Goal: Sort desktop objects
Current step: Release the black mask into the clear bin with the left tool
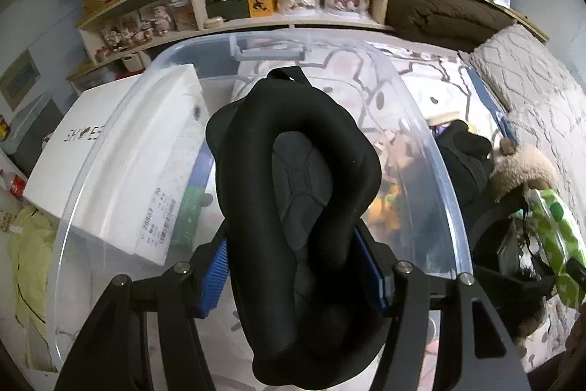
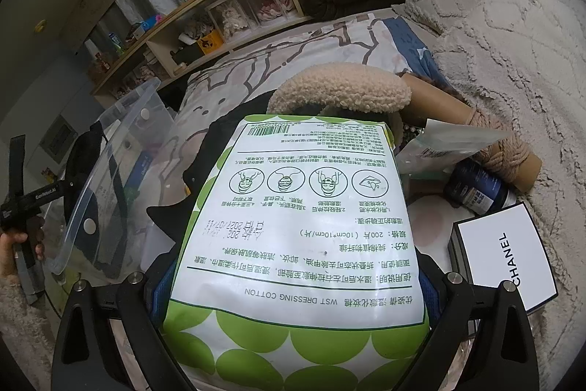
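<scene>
Left gripper (image 1: 300, 266) clamping a black padded case (image 1: 296, 207) at lower centre of the left wrist view, blue pads (image 1: 214, 275) pressing on both flanks, jaws standing at a middling width set by the case's bulk. Case looking soft and springy, foam-lipped with a moulded inner shell; probably light, yielding under squeeze, so gripping across the narrow waist as now seems sound. Hanging over the clear plastic bin (image 1: 432, 149), whose rim is curving around it through mid-frame. Sitting inside the bin at left: a white shoe box (image 1: 121, 149). Lying farther off at right on the bedspread: a brown plush toy (image 1: 523, 171).

Right gripper (image 2: 293, 295) pinching a green-and-white cotton pad pack (image 2: 293, 207) filling lower centre of the right wrist view, jaws held fairly wide by the pack. Pack appearing soft, slick-filmed, light; liable to slide, so holding near the fat lower end looks best. Lying beyond it: a fleecy beige item (image 2: 340, 90) at centre, a dark bottle (image 2: 476, 189) and a white Chanel box (image 2: 505, 259) at right. Showing at far left edge: the bin again, and a hand (image 2: 14, 251) gripping the other tool.
</scene>
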